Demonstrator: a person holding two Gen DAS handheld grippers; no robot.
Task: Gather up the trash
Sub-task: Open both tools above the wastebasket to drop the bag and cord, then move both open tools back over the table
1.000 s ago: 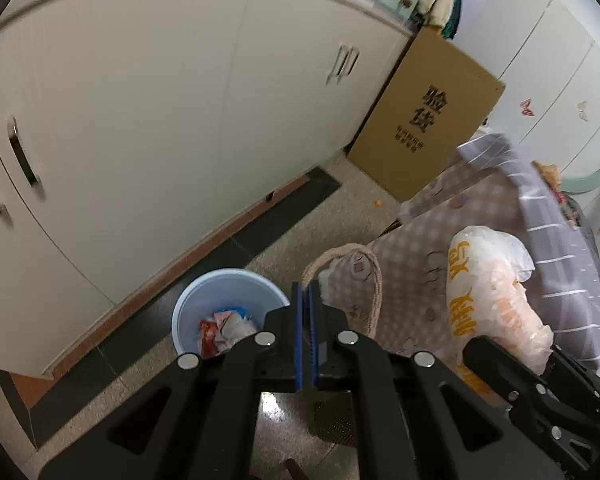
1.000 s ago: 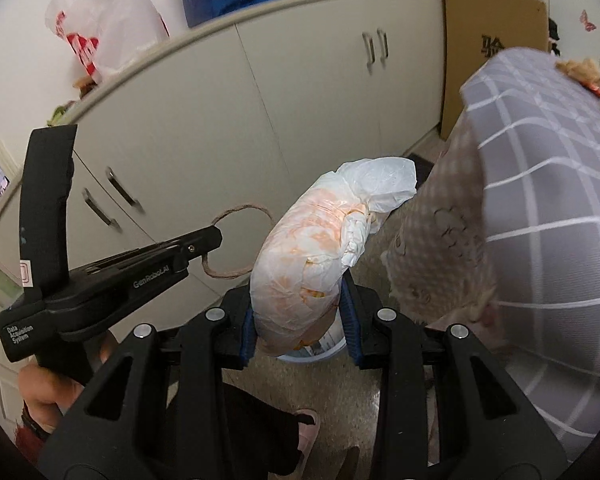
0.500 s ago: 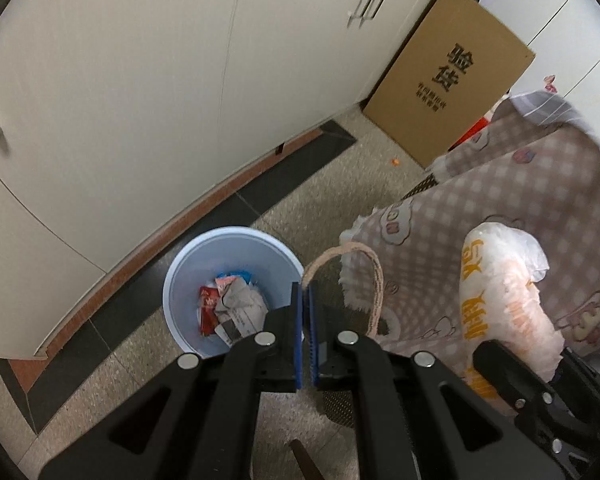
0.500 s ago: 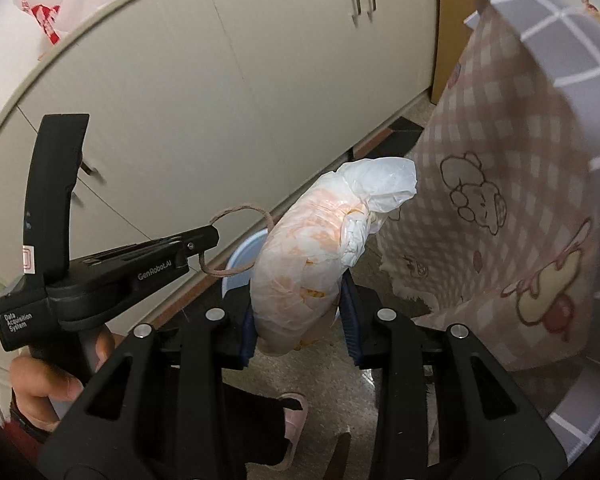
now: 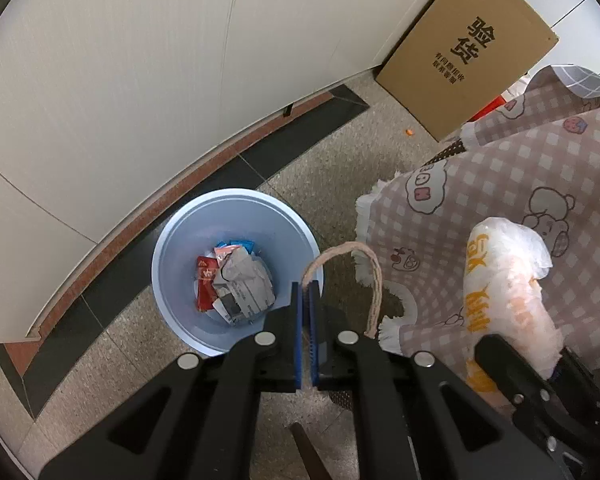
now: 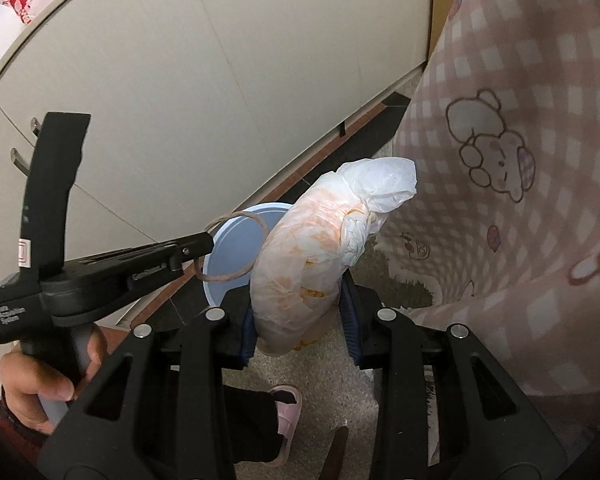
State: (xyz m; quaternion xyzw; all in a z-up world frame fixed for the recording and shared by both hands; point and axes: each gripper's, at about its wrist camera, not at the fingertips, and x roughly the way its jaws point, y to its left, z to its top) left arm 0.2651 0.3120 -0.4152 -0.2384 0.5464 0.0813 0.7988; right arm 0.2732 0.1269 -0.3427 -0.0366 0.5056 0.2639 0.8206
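Observation:
A light blue trash bin (image 5: 236,268) stands on the floor by the cabinets and holds crumpled paper and wrappers (image 5: 236,284). My left gripper (image 5: 306,304) is shut on a loop of brown twine (image 5: 374,276) and hovers over the bin's right rim. My right gripper (image 6: 300,316) is shut on a bulging white and orange plastic bag (image 6: 320,256), held above the floor to the right of the bin (image 6: 232,264). The bag also shows in the left wrist view (image 5: 504,296). The left gripper with the twine shows in the right wrist view (image 6: 204,244).
White cabinets (image 5: 140,80) run along the far side. A cardboard box (image 5: 468,52) leans at their end. A pink checked cloth (image 5: 500,184) hangs over furniture on the right. My slippered foot (image 6: 286,412) stands on the speckled floor.
Both grippers have tilted down and moved closer to the bin. The bin now sits larger and nearer the left gripper's tips. Both grips are unchanged.

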